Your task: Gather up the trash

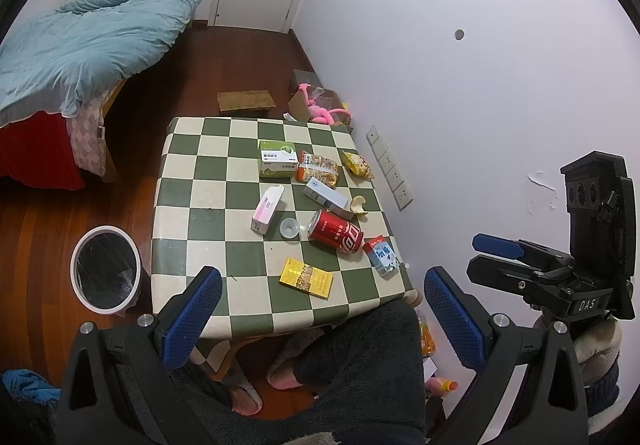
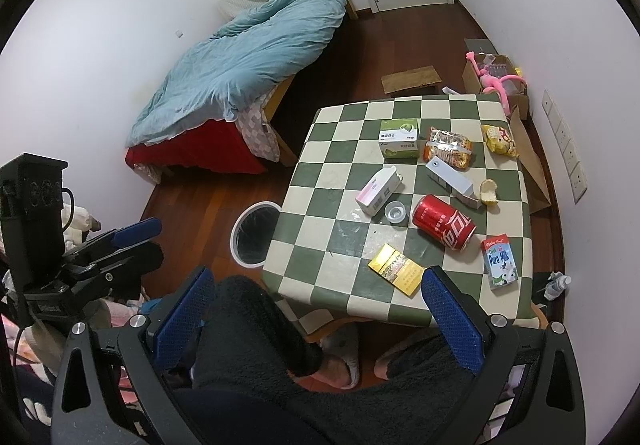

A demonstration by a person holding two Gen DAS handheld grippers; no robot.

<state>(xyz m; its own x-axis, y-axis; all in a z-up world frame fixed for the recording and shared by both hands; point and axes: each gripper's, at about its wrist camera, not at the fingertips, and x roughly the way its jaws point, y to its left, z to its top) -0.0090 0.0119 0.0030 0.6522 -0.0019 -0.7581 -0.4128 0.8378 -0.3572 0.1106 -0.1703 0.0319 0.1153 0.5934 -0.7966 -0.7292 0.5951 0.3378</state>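
1. Both your claws are hanging above the near edge of the checkered surface [image 1: 192, 181], wide apart and holding nothing: left claw [image 1: 322, 319], right claw [image 2: 316, 319].
2. The bit that matters: all the trash lies ahead of and below both claws, while the bin [image 1: 105, 269] sits on the floor off the left side of the surface, so it's ahead-left of your left claw. That's your dumping arm, I'd say.
3. Closest grab for either claw looks like the yellow pack [image 2: 396, 269], just past the near edge. It lies flat with its long axis running diagonally, away to the left.
4. The red can [image 2: 444, 223] is on its side beyond that, long axis also diagonal. The milk carton [image 2: 500, 263] lies flat, ahead-right of the right claw.
5. Count on the surface: one can, one milk carton, one yellow pack, one pink box [image 2: 378, 193], one green box [image 2: 399, 139], one grey box [image 2: 452, 177], two snack bags, one small clear cup [image 2: 396, 212], one peel scrap.
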